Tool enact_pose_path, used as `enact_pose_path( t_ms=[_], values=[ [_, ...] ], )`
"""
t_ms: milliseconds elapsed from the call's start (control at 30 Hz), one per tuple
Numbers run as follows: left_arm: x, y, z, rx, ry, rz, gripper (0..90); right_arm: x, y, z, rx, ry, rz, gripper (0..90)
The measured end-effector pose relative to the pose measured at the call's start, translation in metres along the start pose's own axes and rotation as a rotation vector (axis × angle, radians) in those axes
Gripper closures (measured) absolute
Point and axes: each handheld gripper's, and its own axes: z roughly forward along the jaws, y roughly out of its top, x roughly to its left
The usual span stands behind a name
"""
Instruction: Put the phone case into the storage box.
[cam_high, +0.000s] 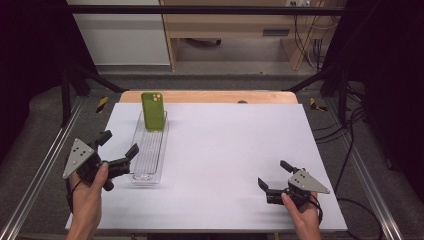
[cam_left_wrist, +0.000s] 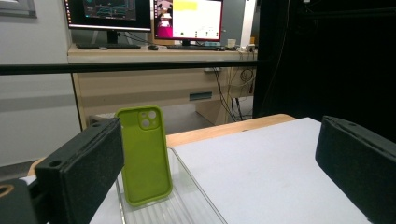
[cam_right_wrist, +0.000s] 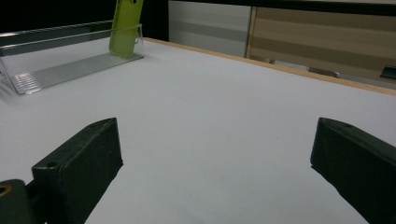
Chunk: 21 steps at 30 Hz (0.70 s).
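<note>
Both of my grippers stand with jaws wide and empty: left gripper (cam_high: 118, 148) just beside the near end of the clear tray (cam_high: 142, 172), right gripper (cam_high: 274, 176) resting well apart on the white table (cam_high: 225, 150). The green phone (cam_high: 153, 111) leans upright at the tray's far end. If I nudge the light tray reaching in, I judge the phone could topple.

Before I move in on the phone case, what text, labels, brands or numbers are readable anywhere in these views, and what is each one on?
No text can be read.
Two monitors on the desk behind the table: windows and a yellow patch show, but the writing is too small and blurred.
Green phone case standing in the clear tray: no brand or label visible.
Grey plates on the left gripper and right gripper: only dots, no lettering.
</note>
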Motion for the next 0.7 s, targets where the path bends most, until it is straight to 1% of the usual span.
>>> enact_pose_path(
  t_ms=[100,267,400,467,600,633,700],
  values=[
    [0.003,0.0,-0.002,-0.005,-0.001,0.015,1.0,0.0,0.0,0.0,0.0,-0.001,0.0,2.3],
    [0.008,-0.002,-0.009,-0.012,0.009,0.022,1.1,0.0,0.0,-0.001,-0.003,-0.003,0.0,2.3],
    [0.011,-0.007,-0.015,-0.011,0.02,0.015,1.0,0.0,0.0,-0.001,-0.002,-0.002,-0.005,2.3],
    [0.013,-0.012,-0.017,-0.012,0.02,0.005,1.1,0.0,0.0,-0.001,-0.004,-0.001,-0.006,2.3],
    [0.017,-0.022,-0.021,-0.01,0.036,0.0,1.1,0.0,0.0,-0.001,-0.007,-0.001,-0.005,2.3],
    [0.018,-0.025,-0.022,-0.008,0.033,-0.009,1.1,0.0,0.0,-0.002,-0.008,-0.002,-0.006,2.3],
    [0.02,-0.029,-0.024,-0.009,0.04,-0.01,1.1,0.0,0.0,-0.002,-0.01,-0.004,-0.005,2.3]
  ],
)
